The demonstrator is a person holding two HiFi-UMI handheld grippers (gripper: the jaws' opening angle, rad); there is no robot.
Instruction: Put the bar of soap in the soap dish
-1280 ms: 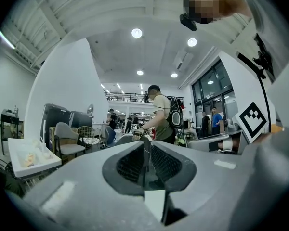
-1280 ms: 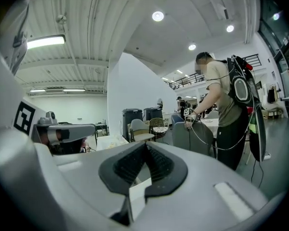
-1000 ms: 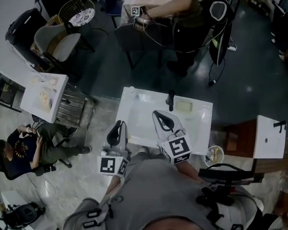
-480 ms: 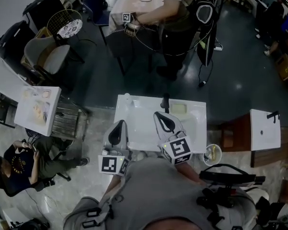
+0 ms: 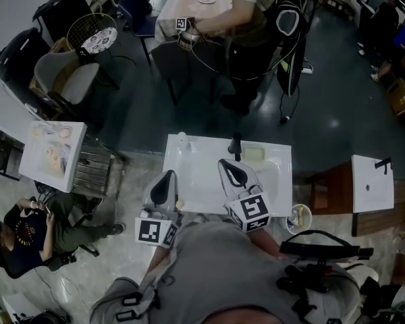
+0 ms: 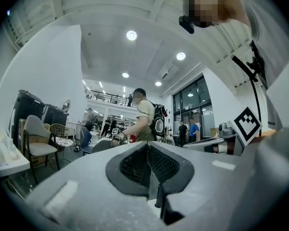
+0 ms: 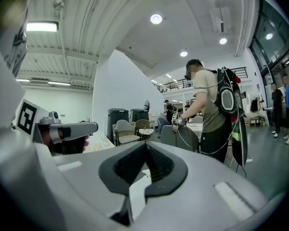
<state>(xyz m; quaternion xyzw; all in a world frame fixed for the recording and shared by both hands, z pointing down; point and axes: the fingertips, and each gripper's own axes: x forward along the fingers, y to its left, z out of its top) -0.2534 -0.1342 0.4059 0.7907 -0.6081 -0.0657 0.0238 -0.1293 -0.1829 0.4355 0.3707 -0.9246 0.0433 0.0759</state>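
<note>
**A:** How far along are we?

**B:** I judge we are at the very start. The left claw (image 6: 147, 147) has just been closing. Its jaws now meet, and nothing is between them. The right claw (image 7: 145, 145) also has its jaws together, and it is empty too.

**A:** Where is the thing we must move?

**B:** I think the soap (image 5: 254, 152) is the pale block on the back rim of the sink (image 5: 201, 175), just right of the tap (image 5: 237, 144). It is too small for me to tell whether a dish lies under it.

**A:** And the claws?

**B:** Both hang over the front of the sink, apart from the block. Neither touches it.

**A:** So what is left?

**B:** If the block lies bare, I believe everything is left. I must open one claw, reach the block, grip it and carry it to the dish.
</note>
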